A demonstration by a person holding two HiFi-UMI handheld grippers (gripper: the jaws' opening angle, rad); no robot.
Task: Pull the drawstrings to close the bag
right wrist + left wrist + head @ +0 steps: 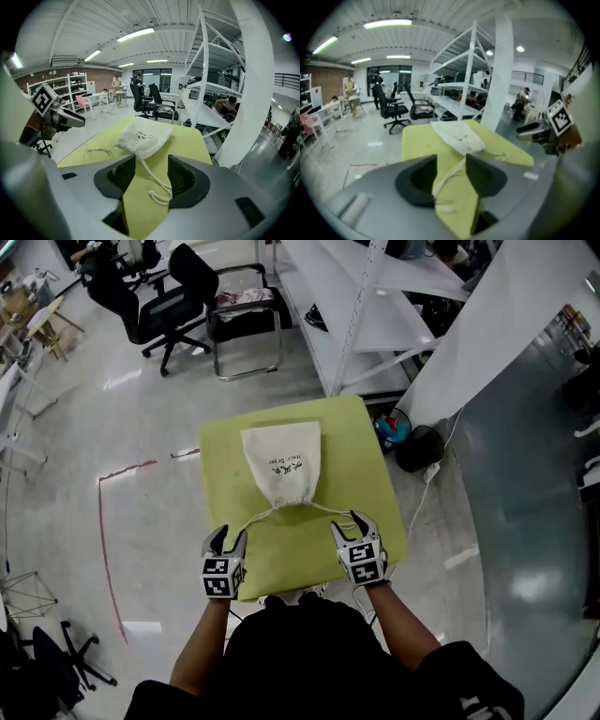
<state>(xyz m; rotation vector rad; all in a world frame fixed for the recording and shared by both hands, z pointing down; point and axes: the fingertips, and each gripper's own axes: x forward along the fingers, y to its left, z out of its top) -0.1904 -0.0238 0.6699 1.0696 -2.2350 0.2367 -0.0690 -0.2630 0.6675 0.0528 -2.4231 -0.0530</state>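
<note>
We see the cream cloth drawstring bag [281, 465] lying flat in the middle of the lime-green square table [361, 451], its gathered mouth turned toward us. Both bare forearms reach forward side by side, holding the grippers low over the table's near edge, well apart, their tips angled slightly inward toward the bag. The left gripper [230, 538] has its fingers [423, 176] spread, and the left white cord [451, 174] runs loose along the table between them. The right gripper [348, 525] likewise stands released, with the right white cord [153, 174] and its looped end lying in the gap; the loop seems to brush the right-hand finger, though we cannot be sure.
</note>
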